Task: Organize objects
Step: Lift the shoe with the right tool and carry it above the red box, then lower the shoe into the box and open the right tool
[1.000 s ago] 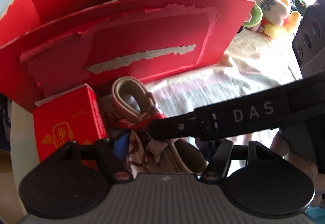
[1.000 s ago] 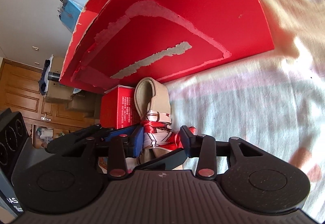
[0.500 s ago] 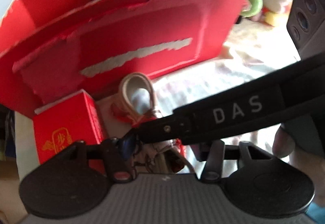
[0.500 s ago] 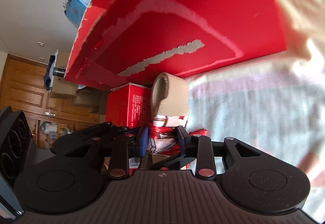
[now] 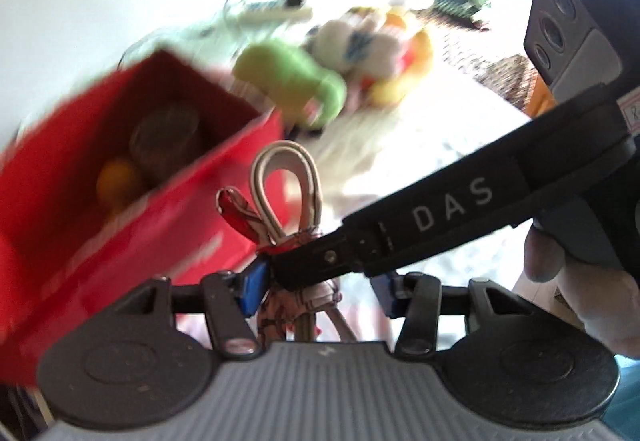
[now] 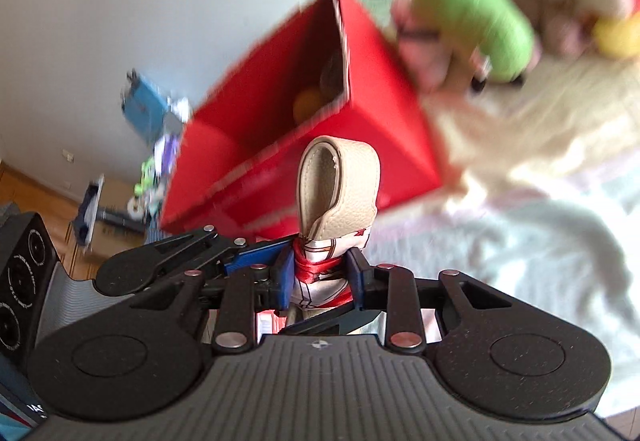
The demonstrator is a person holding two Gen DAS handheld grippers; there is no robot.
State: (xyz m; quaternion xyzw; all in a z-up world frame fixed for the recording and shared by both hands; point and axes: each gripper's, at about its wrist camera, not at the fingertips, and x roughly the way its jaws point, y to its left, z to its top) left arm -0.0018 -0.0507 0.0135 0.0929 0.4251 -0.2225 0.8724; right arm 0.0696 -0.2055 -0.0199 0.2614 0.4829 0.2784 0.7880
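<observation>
Your right gripper [image 6: 320, 277] is clamped on the strap [image 6: 338, 189]; the left [image 5: 316, 289] stands open (empty). Carry it over the red box [image 6: 384, 89], then release.

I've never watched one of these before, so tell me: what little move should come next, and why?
Probably carry the beige strap with its red scarf forward over the open red box, then let go. The right tongs are shut on the scarf-wrapped part, the loop stands just in front of the box's near wall, and an orange ball already lies inside.
</observation>
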